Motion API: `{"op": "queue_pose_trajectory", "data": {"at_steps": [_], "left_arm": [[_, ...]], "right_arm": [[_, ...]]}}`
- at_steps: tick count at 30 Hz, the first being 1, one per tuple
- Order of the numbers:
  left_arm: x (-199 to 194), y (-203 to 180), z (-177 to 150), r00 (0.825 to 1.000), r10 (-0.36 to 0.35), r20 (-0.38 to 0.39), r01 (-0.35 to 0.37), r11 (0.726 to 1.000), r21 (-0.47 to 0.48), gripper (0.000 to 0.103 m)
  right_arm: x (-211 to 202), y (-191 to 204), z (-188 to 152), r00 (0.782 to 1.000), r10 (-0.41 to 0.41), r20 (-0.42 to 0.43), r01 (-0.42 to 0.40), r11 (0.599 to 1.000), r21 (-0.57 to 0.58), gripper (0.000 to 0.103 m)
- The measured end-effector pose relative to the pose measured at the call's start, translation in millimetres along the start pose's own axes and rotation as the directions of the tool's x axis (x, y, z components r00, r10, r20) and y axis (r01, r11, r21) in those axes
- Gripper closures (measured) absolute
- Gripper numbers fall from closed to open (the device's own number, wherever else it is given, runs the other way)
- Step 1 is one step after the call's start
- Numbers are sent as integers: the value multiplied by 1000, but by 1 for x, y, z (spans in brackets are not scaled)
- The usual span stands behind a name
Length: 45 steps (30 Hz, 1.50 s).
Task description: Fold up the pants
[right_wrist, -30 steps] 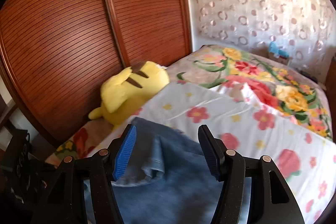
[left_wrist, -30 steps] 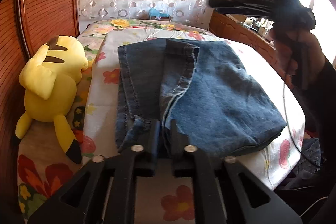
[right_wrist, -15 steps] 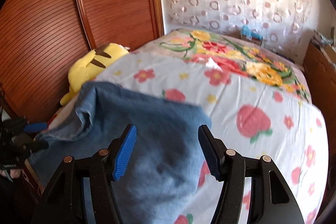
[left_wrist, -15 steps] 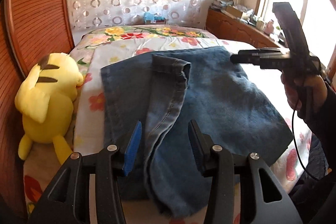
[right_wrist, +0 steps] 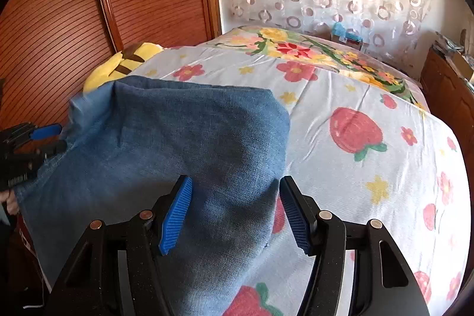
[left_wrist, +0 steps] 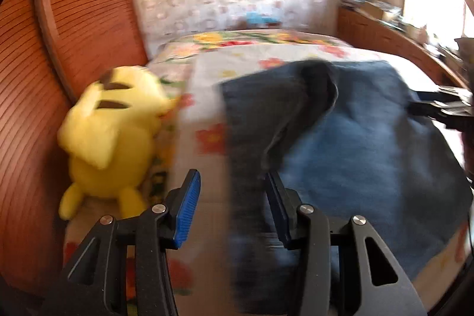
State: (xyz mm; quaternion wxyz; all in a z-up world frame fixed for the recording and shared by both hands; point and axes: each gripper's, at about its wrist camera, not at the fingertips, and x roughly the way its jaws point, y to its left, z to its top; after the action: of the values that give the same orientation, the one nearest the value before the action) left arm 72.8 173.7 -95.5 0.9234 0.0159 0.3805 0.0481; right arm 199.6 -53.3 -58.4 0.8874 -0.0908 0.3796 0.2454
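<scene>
Denim pants [right_wrist: 183, 138]: folded, flat on the bed [right_wrist: 370, 96], long axis running away from both claws.
Right claw [right_wrist: 235, 209]: jaws apart, empty, over the near right end of the pants.
Left claw [left_wrist: 234, 206]: has just been opening; jaws apart, pads not pressing, straddling the pants' left edge.
Nearer hand: neither clearly.
Plush toy [left_wrist: 109, 135]: left, beside the bedspread.

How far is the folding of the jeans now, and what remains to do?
Done: the jeans lie on the flowered bedsheet in a compact stack of layers, so at least one fold is made. In hand: nothing. The left gripper has just been opening and grips no cloth; the right gripper hangs open over the denim. Left: one leg end lies bunched on top, so smoothing and probably a last fold.
</scene>
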Motion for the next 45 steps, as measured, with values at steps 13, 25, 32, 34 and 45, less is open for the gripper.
{"op": "queue_pose_trajectory", "data": {"at_steps": [13, 25, 32, 34, 45], "left_arm": [[-32, -17, 8, 988, -128, 85, 129, 992, -7, 39], [-58, -68, 11, 966, -223, 127, 216, 974, 66, 22], [-58, -87, 8, 961, -251, 118, 244, 967, 75, 22], [-57, -93, 5, 958, -264, 113, 257, 964, 76, 22], [-38, -126, -18, 958, -285, 32, 280, 953, 116, 22]], "right_arm": [[-17, -7, -15, 999, 40, -7, -40, 999, 21, 40], [-64, -5, -54, 999, 44, 14, -44, 998, 53, 40], [-80, -3, -73, 999, 43, 17, -44, 995, 94, 40], [-82, -2, -77, 999, 42, 13, -43, 994, 98, 40], [-78, 7, -92, 997, 81, -15, -79, 988, 134, 40]]}}
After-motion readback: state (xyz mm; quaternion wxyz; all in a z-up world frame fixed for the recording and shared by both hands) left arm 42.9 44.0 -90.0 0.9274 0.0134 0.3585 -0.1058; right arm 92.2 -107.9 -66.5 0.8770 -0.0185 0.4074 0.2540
